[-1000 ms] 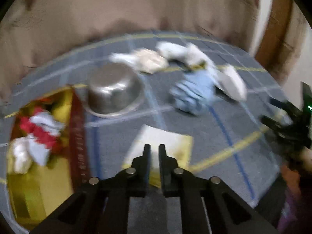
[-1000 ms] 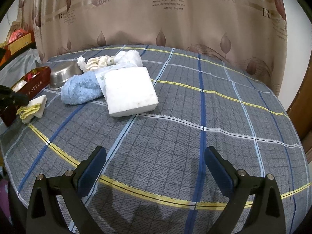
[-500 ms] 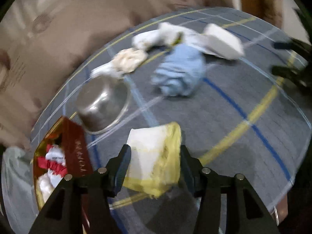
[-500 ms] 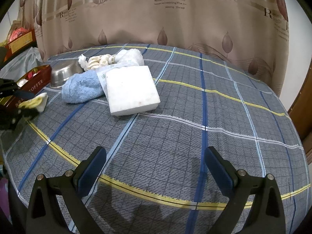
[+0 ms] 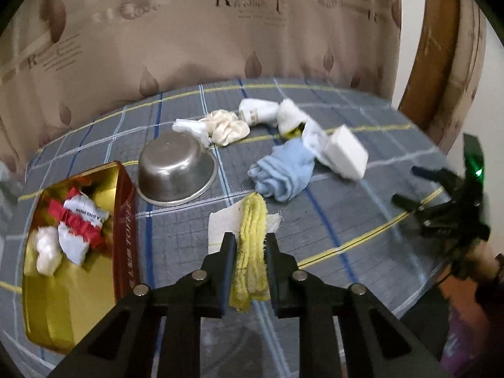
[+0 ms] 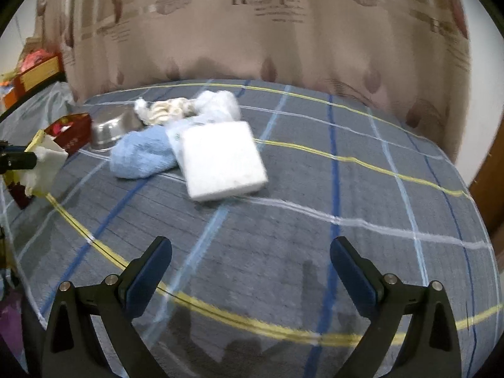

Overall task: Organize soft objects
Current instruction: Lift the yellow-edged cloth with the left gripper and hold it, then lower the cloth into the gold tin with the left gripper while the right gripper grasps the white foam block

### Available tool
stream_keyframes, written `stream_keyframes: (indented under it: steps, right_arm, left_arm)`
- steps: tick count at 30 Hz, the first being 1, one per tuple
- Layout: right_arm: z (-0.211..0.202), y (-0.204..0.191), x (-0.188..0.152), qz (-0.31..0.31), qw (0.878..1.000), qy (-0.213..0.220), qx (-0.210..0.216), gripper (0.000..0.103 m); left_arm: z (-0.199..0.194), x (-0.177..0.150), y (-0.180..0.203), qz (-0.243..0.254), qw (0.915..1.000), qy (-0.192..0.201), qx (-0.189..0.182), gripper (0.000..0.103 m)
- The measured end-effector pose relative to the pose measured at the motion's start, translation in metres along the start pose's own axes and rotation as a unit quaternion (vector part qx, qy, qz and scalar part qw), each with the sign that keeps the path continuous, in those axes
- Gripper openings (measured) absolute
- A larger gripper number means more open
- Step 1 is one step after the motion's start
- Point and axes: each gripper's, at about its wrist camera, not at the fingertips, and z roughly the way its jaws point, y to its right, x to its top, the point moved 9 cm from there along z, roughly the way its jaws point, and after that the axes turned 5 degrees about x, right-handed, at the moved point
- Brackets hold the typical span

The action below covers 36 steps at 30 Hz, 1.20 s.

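My left gripper (image 5: pixel 250 244) is shut on a yellow and white cloth (image 5: pixel 252 239) and holds it above the checked tablecloth; the cloth also shows in the right wrist view (image 6: pixel 44 160). A red and gold tin (image 5: pixel 124 220) with red and white soft items stands at the left. A blue towel (image 5: pixel 285 173), a white sponge block (image 5: pixel 346 152), a cream scrunchie (image 5: pixel 228 127) and white cloths (image 5: pixel 271 113) lie beyond. My right gripper (image 6: pixel 250 249) is open and empty above the cloth's near side.
A steel bowl (image 5: pixel 176 170) stands beside the tin. A brown curtain (image 5: pixel 189 41) hangs behind the table. A wooden door frame (image 5: pixel 438 50) is at the right. The table edge curves close on the right side.
My left gripper opened around the yellow and white cloth, then shut on it and lifted it. The right gripper shifted slightly forward.
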Motion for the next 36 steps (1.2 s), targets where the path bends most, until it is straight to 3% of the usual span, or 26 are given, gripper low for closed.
stream_keyframes:
  steps: [3, 9, 17, 21, 23, 24, 29, 36]
  right_arm:
    - [0.008, -0.007, 0.023, -0.012, 1.000, 0.002, 0.007, 0.101]
    - [0.045, -0.009, 0.050, -0.061, 0.997, -0.041, -0.011, 0.103]
    - [0.083, 0.000, 0.056, 0.002, 0.993, -0.090, 0.072, 0.103]
    - [0.090, -0.009, 0.058, -0.012, 0.992, -0.097, 0.078, 0.103]
    - [0.091, -0.014, 0.060, -0.019, 0.992, -0.093, 0.079, 0.087]
    - [0.091, -0.016, 0.058, -0.018, 0.992, -0.096, 0.081, 0.064]
    - [0.079, -0.020, 0.053, -0.015, 0.993, -0.085, 0.079, 0.064]
    - [0.016, -0.035, 0.044, 0.011, 0.995, -0.024, 0.097, 0.064]
  left_arm:
    - [-0.011, 0.000, 0.002, -0.028, 0.9995, 0.015, -0.009, 0.018]
    - [-0.028, 0.004, 0.005, -0.063, 0.9966, 0.033, -0.041, 0.017]
    - [-0.054, 0.011, -0.003, -0.091, 0.9913, 0.051, -0.080, 0.017]
    - [-0.060, 0.011, -0.004, -0.100, 0.9893, 0.052, -0.093, 0.017]
    - [-0.063, 0.011, -0.007, -0.100, 0.9896, 0.054, -0.087, 0.017]
    - [-0.064, 0.010, -0.008, -0.102, 0.9894, 0.055, -0.087, 0.017]
    - [-0.070, 0.007, -0.023, -0.131, 0.9858, 0.057, -0.088, 0.017]
    - [-0.091, 0.000, -0.056, -0.167, 0.9812, 0.072, -0.066, 0.017]
